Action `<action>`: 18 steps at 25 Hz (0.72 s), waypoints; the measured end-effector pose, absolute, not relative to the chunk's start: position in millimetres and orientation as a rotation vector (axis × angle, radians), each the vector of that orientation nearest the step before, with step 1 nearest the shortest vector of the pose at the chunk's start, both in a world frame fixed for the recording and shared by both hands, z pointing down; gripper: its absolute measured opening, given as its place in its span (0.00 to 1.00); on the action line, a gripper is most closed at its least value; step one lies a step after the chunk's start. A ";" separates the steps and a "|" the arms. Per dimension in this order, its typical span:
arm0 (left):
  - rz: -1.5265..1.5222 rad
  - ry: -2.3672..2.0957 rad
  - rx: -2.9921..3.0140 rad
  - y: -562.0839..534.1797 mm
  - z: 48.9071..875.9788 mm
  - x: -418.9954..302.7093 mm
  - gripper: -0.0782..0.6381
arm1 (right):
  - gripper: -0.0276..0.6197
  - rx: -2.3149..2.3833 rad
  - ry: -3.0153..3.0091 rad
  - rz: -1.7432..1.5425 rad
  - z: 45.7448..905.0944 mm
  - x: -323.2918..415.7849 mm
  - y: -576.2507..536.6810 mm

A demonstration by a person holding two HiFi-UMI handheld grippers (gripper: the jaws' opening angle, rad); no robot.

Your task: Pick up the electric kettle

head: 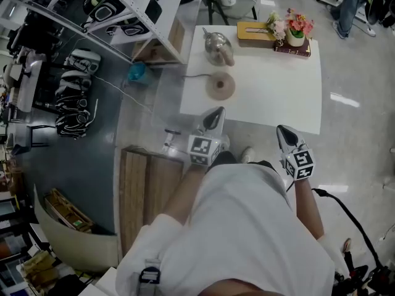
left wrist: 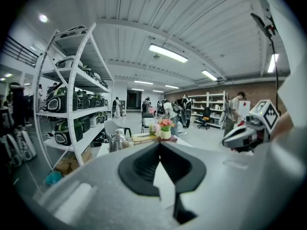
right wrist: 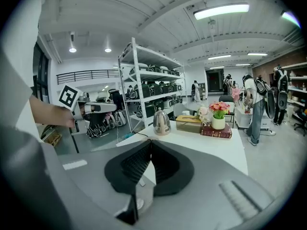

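1. Far left, a white shelving rack (head: 133, 8) is holding rows of dark bags beside the white table (head: 271, 97)
2. The silver electric kettle (head: 217, 47) is standing upright near the table's far left corner. It is sitting just beyond its round base (head: 220, 86) and not on it, and a thin cord (head: 194, 76) is running from the base towards the table's left edge
3. The left gripper (head: 216, 111) is hovering at the table's near edge, in line with the base and well apart from the kettle. Its jaws are pressing together, tip to tip, with nothing between them
4. Right of the kettle, a yellow tissue box (head: 256, 31) is lying along the far edge, and a small pot of pink flowers (head: 295, 29) is resting on a dark red book (head: 295, 49)
5. The right gripper (head: 282, 130) is hanging at the near edge, well apart from the kettle — its jaws are closed on each other and gripping nothing
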State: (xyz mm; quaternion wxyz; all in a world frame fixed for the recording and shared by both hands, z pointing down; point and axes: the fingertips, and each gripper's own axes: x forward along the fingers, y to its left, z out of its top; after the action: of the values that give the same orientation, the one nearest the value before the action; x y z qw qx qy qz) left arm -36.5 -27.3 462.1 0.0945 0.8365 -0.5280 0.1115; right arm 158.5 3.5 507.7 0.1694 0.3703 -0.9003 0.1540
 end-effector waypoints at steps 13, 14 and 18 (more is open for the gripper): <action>0.287 -1.495 2.490 -16.3 456.0 -82.6 0.11 | 0.05 1.078 -2.573 0.393 486.7 102.3 -1.3; 0.282 -1.487 2.496 -14.9 454.4 -88.8 0.11 | 0.05 1.079 -2.575 0.392 486.0 94.3 -0.1; 0.256 -1.468 2.517 -11.1 446.5 -110.8 0.11 | 0.05 1.095 -2.575 0.376 484.4 67.1 3.1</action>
State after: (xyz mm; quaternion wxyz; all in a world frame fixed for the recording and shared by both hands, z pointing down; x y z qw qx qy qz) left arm -110.8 -11.1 446.5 0.1080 0.8554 -0.4990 0.0872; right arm 67.1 3.1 484.4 0.1582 0.3829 -0.9006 0.1316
